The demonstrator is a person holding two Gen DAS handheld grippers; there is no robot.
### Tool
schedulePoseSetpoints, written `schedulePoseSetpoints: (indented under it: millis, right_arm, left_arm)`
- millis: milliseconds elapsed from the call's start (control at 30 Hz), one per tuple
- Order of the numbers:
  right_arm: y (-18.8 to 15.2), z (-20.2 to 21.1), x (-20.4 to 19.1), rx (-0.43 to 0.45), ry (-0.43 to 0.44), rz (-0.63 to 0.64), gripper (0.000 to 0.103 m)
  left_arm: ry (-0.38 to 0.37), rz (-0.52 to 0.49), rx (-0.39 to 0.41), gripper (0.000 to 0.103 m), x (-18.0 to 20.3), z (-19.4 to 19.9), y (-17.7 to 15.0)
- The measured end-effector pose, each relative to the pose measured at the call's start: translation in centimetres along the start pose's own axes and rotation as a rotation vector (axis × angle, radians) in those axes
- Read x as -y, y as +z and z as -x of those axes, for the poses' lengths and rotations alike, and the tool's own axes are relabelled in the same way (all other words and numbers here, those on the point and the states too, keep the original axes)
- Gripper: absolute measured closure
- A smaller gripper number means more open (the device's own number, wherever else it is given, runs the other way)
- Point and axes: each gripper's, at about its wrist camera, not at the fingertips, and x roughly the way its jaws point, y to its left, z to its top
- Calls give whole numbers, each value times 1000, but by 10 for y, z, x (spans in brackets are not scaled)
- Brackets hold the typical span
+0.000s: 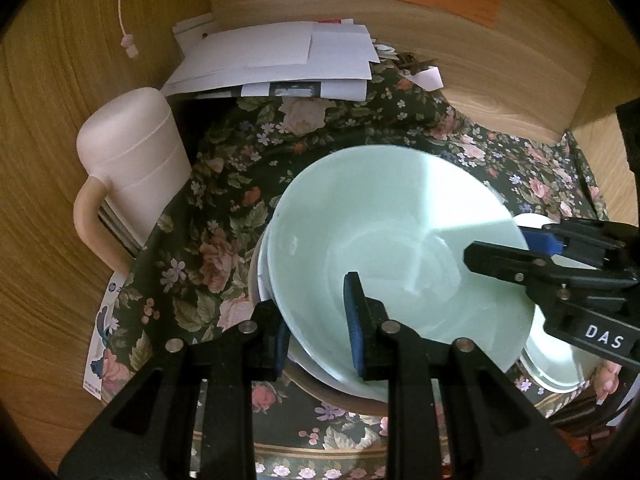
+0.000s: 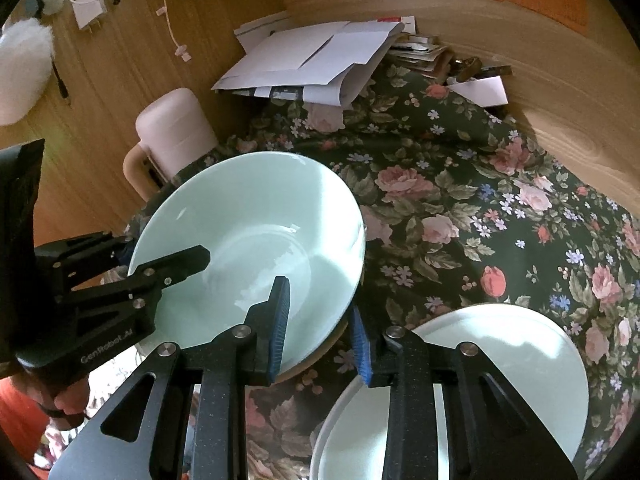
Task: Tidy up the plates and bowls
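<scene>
A pale green bowl (image 1: 380, 232) (image 2: 248, 224) rests tilted on a stack whose white rim (image 1: 262, 276) and tan rim (image 2: 316, 360) peek out beneath it. My left gripper (image 1: 316, 332) is shut on the bowl's near-left rim, with one blue pad inside the bowl and one outside. It enters the right wrist view from the left (image 2: 160, 252). My right gripper (image 2: 320, 332) is shut on the opposite rim in the same way, and the left wrist view shows it coming in from the right (image 1: 508, 244). A second pale plate (image 2: 500, 364) (image 1: 560, 364) lies beside the stack.
A dark floral cloth (image 2: 460, 208) covers the surface, which is boxed in by wooden walls (image 1: 48, 140). A pink lidded mug (image 1: 132, 168) (image 2: 172, 132) stands left of the bowl. Loose papers (image 1: 280, 56) (image 2: 312, 56) are piled at the back. A charger with its cable (image 2: 90, 8) hangs at the upper left.
</scene>
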Motion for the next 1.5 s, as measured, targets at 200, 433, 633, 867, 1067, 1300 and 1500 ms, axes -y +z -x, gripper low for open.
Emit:
schedulePoseSetpoints:
  millis: [200,433,633,867,1067,1300,1500]
  right_arm:
    - [-1,3,1,17,-24,17,75]
    - [-2,3,4,17,-23,0,75]
    - [-2,5,5,27,-23,-1,73]
    - [-2,3,6,23,-15,2,72]
    - [-1,2,8,21,-12,-3,72]
    - [0,-2,10,11,-18,-7,64]
    - [1,-11,12,-29,5,-14,63]
  left_arm:
    - [12,8,-8,78,0,-3,6]
    - [19,-26,-28,78,4,-4,14]
    - [40,-49,-13,78,5,2,20]
    - [78,-67,-3,76,3,7,24]
    - [88,-92,35,66,2,19,30]
    - [46,1,-41,64,-18,4,17]
    - [-25,59,-88,61,-22,-3,4]
